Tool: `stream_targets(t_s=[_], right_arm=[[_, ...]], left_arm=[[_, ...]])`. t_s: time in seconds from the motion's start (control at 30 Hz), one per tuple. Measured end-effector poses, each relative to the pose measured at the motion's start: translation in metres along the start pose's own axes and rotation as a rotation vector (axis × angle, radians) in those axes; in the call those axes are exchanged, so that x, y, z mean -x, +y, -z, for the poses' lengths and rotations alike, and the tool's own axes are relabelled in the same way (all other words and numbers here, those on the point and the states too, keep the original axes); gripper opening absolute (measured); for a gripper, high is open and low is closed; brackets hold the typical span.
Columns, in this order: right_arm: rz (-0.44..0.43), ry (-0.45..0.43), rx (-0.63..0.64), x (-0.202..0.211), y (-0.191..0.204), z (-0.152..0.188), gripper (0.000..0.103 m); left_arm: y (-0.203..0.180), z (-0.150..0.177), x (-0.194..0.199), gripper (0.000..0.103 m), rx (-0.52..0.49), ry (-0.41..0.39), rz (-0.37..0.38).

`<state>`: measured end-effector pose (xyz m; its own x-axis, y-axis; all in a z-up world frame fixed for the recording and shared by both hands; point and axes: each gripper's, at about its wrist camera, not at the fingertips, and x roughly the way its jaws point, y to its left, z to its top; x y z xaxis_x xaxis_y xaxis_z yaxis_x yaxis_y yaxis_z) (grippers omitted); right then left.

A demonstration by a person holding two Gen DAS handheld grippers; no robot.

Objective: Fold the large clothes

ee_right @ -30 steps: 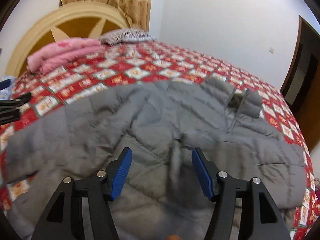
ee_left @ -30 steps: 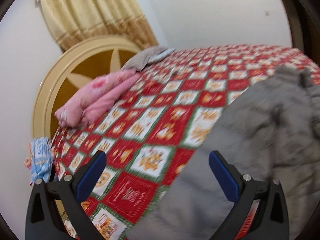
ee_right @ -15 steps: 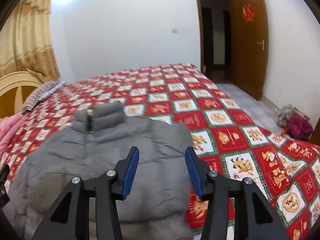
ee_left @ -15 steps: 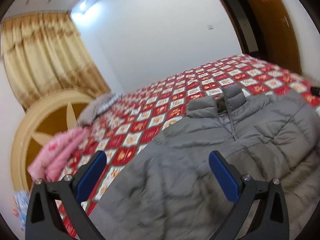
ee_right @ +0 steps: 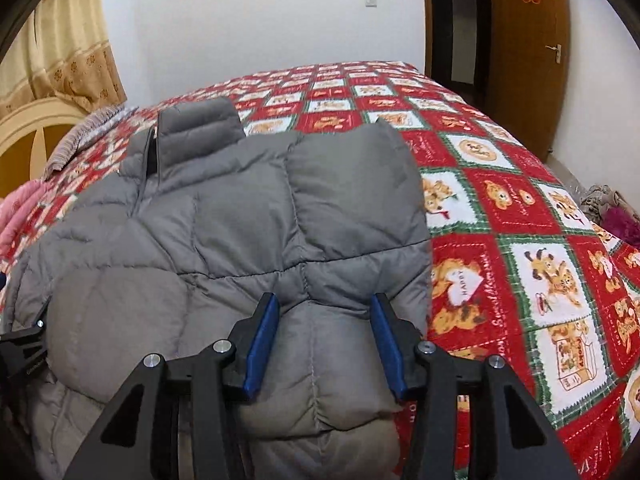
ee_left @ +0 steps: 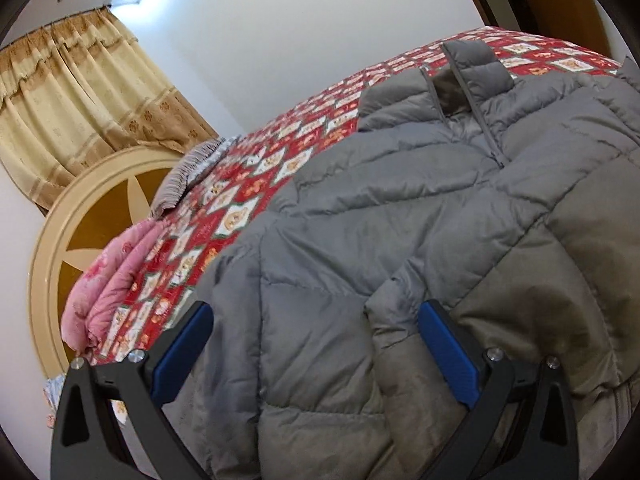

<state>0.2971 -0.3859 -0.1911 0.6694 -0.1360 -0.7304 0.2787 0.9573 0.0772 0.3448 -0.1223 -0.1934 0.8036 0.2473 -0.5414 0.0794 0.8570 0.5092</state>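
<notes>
A grey puffer jacket (ee_right: 248,216) is spread on the patterned bedspread (ee_right: 520,208) — pink bedding (ee_left: 116,276) is stacked by the headboard (ee_left: 60,240). The left gripper (ee_left: 316,344) is held wide open over it; the right gripper (ee_right: 324,340) is seen half-open astride a padded fold — contact cannot be told.

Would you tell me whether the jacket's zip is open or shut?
Partly open: on the jacket, the zip gapes at the collar and joins lower down.

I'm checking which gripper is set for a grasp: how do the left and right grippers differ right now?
The left gripper stands wide open, while the right gripper is set much narrower. The left spans a broad stretch of the grey puffer jacket near its edge by the quilt; the right brackets one puffy fold near the jacket's other side. Both have blue pads and hover over the jacket.
</notes>
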Motion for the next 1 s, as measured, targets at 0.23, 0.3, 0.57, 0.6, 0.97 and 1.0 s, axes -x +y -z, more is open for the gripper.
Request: stream_targets(t_s=[0.23, 0.3, 0.57, 0.6, 0.97, 1.0], right_arm=[[0.027, 0.010, 0.026, -0.007, 0.005, 0.003, 0.049], [0.039, 0.021, 0.039, -0.009, 0.007, 0.002, 0.049], [0.069, -0.062, 0.028, 0.059, 0.027, -0.011, 0.064], [0.047, -0.079, 0.047, 0.066, 0.036, -0.012, 0.064], [-0.021, 0.021, 0.120, 0.006, 0.081, 0.018, 0.065], [-0.021, 0.022, 0.121, 0.005, 0.081, 0.018, 0.065]], left_arm=[[-0.004, -0.001, -0.008, 0.103, 0.029, 0.017, 0.026], [-0.003, -0.002, -0.011, 0.103, 0.032, 0.023, 0.030], [-0.005, 0.000, -0.011, 0.103, 0.044, 0.030, 0.042], [-0.004, 0.000, -0.011, 0.103, 0.045, 0.030, 0.043], [-0.001, 0.000, -0.013, 0.103, 0.061, 0.032, 0.057], [-0.001, 0.000, -0.013, 0.103, 0.062, 0.032, 0.059]])
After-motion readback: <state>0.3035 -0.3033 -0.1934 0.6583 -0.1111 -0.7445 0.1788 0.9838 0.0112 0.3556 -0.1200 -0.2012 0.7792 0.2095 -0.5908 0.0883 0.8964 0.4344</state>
